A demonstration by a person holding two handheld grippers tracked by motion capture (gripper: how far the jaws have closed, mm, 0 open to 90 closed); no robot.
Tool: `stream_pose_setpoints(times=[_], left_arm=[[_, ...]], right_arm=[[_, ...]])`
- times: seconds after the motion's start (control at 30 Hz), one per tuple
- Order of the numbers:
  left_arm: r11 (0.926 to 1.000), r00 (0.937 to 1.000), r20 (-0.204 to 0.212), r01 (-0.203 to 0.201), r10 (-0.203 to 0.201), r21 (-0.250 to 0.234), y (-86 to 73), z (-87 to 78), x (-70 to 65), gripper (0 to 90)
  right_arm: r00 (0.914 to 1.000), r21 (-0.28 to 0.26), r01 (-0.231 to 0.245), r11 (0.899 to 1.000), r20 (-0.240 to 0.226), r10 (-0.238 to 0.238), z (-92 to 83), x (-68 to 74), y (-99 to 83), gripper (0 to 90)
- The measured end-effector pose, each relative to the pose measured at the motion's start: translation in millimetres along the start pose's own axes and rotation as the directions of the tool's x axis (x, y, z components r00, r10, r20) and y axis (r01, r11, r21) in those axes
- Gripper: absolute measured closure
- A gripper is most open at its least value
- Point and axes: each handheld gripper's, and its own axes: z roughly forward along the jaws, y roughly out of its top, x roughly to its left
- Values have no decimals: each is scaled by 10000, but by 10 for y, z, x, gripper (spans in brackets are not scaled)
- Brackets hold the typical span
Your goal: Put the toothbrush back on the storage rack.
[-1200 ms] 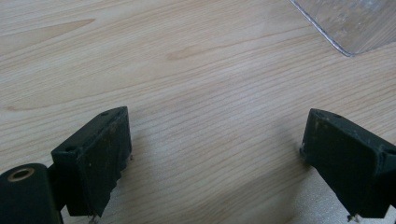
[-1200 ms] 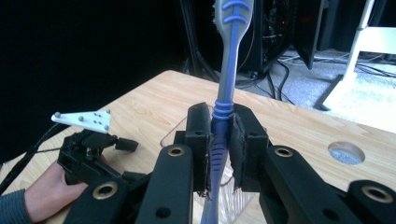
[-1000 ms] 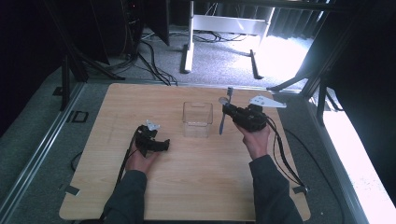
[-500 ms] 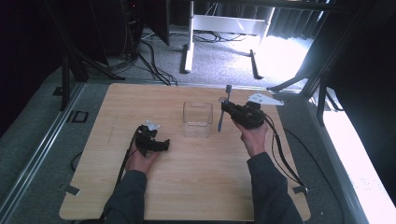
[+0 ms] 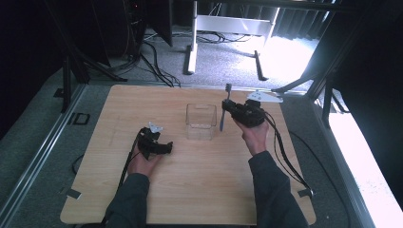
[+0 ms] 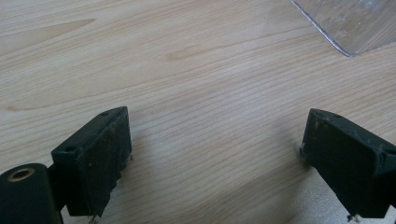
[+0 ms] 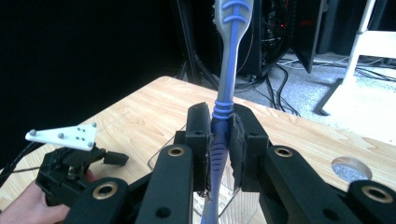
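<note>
On a light wooden table (image 5: 199, 190) seen from above, a person seated at the near edge holds a two-jaw gripper in each hand. The right gripper (image 5: 227, 110), raised just beside the right wall of a clear plastic container (image 5: 200, 121) near the table's middle, is clamped on a blue and grey toothbrush (image 5: 224, 108). In the right gripper view the jaws press together on the toothbrush's ribbed neck (image 7: 223, 112), with the handle rising upright above them and the lower end hanging over the container's rim (image 7: 233, 200).

The left gripper (image 5: 167, 148) rests low on the table, left of and nearer the person than the container, well apart from the right gripper. In the left gripper view its jaws stand wide apart with nothing between them but bare wood grain, and a corner of the clear container (image 6: 350, 23) shows at the upper right.

A grey three-cornered plate (image 5: 264, 96) tops the right gripper, and black cables (image 5: 285, 152) trail from it along the person's sleeve toward the table's near right corner.

No brand name, label or other writing can be read on the toothbrush, the container or either gripper.
</note>
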Motion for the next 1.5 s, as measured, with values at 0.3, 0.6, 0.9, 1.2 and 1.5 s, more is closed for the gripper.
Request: stream_pose_setpoints(times=[0.3, 0.6, 0.9, 1.2, 1.5], left_arm=[[10000, 10000, 0, -1, 1, 1, 0, 0, 0, 87], [10000, 10000, 1, 0, 0, 2, 0, 0, 0, 87], [10000, 10000, -1, -1, 1, 2, 0, 0, 0, 87], [10000, 10000, 0, 2, -2, 0, 0, 0, 0, 87], [10000, 10000, -3, 1, -1, -10, 0, 1, 0, 87]], right_arm=[[9993, -377, -350, 9987, -134, 345, 1, -67, 37, 786], [9957, -614, -873, 9943, -367, 852, 72, -113, 30, 785], [9924, -850, -1179, 9894, -458, 1144, 120, -152, 30, 786], [9913, -887, -1282, 9878, -412, 1249, 209, -187, 2, 786], [9896, -997, -1403, 9851, -475, 1361, 271, -205, -20, 786]])
